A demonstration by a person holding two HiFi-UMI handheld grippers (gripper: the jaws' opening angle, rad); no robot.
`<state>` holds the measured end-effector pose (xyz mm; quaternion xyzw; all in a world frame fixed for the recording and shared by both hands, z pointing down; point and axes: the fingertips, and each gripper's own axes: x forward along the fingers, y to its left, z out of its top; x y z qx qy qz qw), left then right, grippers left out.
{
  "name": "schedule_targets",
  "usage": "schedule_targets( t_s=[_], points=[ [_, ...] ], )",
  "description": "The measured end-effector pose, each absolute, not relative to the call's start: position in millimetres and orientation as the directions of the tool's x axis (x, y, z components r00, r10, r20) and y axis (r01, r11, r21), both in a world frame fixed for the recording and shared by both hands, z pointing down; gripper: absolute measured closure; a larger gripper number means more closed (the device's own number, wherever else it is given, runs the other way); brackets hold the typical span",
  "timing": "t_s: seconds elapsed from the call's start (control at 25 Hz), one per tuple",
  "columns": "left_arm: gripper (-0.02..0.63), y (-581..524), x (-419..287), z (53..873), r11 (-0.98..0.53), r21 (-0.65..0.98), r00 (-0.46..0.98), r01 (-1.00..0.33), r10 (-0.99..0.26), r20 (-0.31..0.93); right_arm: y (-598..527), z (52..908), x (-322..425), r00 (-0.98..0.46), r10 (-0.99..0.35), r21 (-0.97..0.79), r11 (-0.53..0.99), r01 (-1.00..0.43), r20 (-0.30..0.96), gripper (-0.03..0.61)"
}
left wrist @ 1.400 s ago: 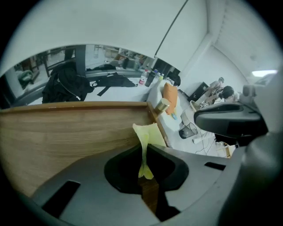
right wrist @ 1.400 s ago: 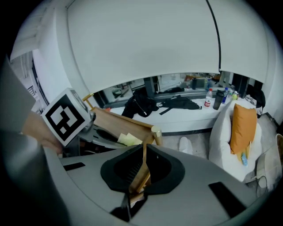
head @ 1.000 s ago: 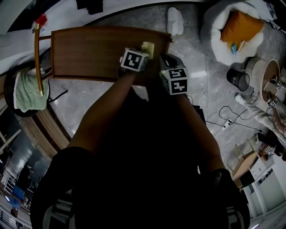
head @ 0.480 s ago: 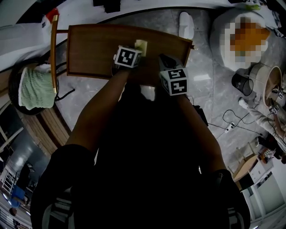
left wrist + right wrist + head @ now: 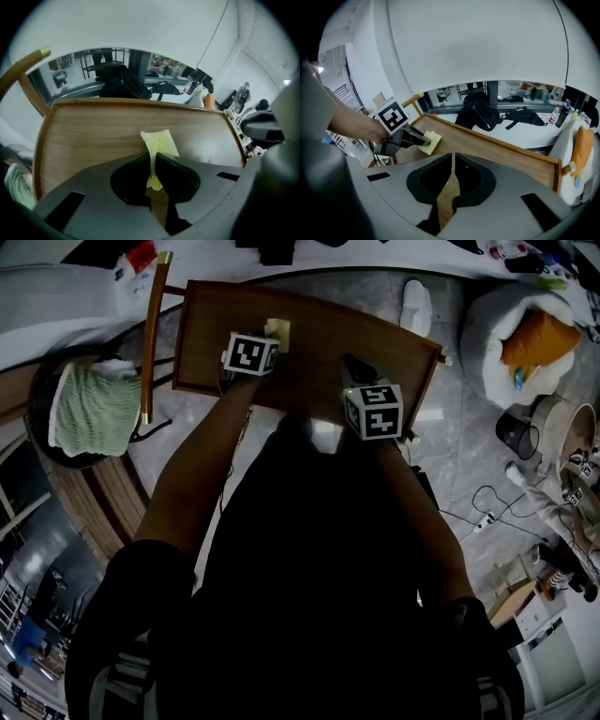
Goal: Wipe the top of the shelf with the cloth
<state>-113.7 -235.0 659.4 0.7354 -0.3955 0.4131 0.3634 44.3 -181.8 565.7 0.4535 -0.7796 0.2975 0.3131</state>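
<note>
Left tool (image 5: 153, 157) is clamped on the cloth (image 5: 159, 143), upper middle of the shelf (image 5: 93, 136). Right tool (image 5: 453, 161) is pressed together, holding nothing.

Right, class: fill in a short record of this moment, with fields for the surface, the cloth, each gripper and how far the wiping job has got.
surface: wooden shelf top, with a raised rim
cloth: small, pale yellow, its free end on the shelf top towards the far left
left gripper: jaws closed on the cloth
right gripper: jaws together, nothing between them, over the near right part of the shelf top
stage: cloth in contact, wiping appears under way
</note>
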Motion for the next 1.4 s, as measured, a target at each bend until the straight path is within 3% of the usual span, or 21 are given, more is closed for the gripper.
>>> schedule_targets(
  t_s=[0.44, 1.04, 1.24, 1.4],
  points=[
    [0.583, -248, -227, 670, -0.334, 0.178, 0.283, -0.926, -0.298, 0.912, -187, 577, -32, -0.452, -0.499, -0.206, 0.471, -0.858, 0.739, 0.545],
    [0.583, -267, -292, 671, -0.272, -0.007, 0.084, -0.962, -0.321, 0.943, -183, 575, -9, -0.424, -0.501, -0.196, 0.444, -0.874, 0.755, 0.543],
    [0.583, -260, -278, 659, -0.231, -0.008, 0.077, -0.973, -0.357, 0.931, -168, 568, 29, -0.433, -0.510, -0.199, 0.450, -0.871, 0.743, 0.545],
    [0.583, -241, -218, 647, -0.281, 0.050, 0.156, -0.958, -0.367, 0.917, -160, 561, 78, -0.408, -0.532, -0.201, 0.404, -0.892, 0.742, 0.545]
  ],
)
